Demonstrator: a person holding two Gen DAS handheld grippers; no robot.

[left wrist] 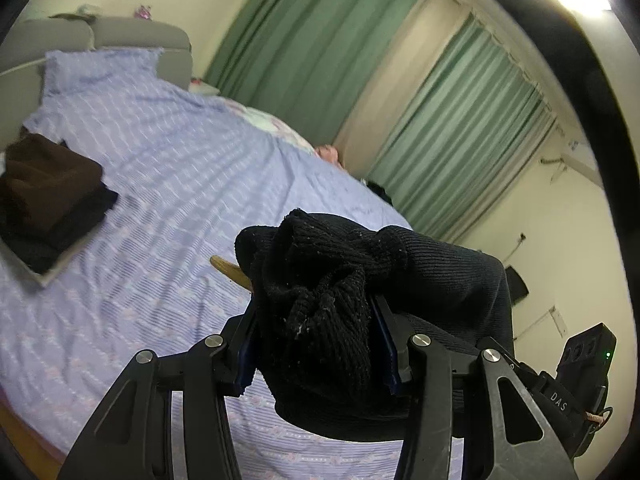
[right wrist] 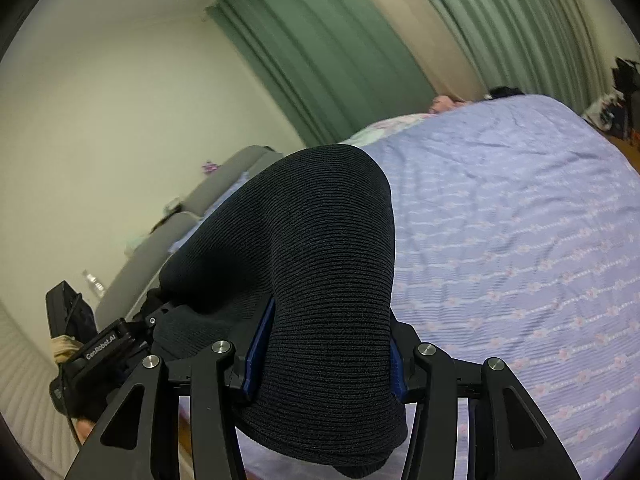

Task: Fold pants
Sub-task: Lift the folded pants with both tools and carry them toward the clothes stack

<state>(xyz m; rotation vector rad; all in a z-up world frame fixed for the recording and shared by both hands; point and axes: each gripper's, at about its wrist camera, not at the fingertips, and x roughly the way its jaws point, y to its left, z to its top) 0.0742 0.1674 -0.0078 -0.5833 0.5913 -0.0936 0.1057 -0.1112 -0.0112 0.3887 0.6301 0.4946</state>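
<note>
Above the lavender patterned bedsheet (left wrist: 168,184), the black ribbed-knit pants (left wrist: 320,320) hang lifted clear of the bed, stretched between the two claws. The left gripper (left wrist: 316,328) pinches a bunched, crumpled wad of the fabric between its blue pads, and the right gripper (right wrist: 324,344) clamps a smoother, rounded fold that arches over its fingers. The knit looks soft, limp and fairly thick, so it will likely sag and drape rather than keep a line; it seems light enough for two pinch grips, though the ribbing may stretch. A hold near a hem or waistband edge would probably give a cleaner fold than the present wad. On the sheet, well to the left of the pants, a stack of brown and black folded clothes (left wrist: 44,200) sits on a flat board. Beyond the sheet stand a grey headboard (left wrist: 132,36) and green curtains (left wrist: 320,44). Nothing lies on the sheet directly beneath the pants.
</note>
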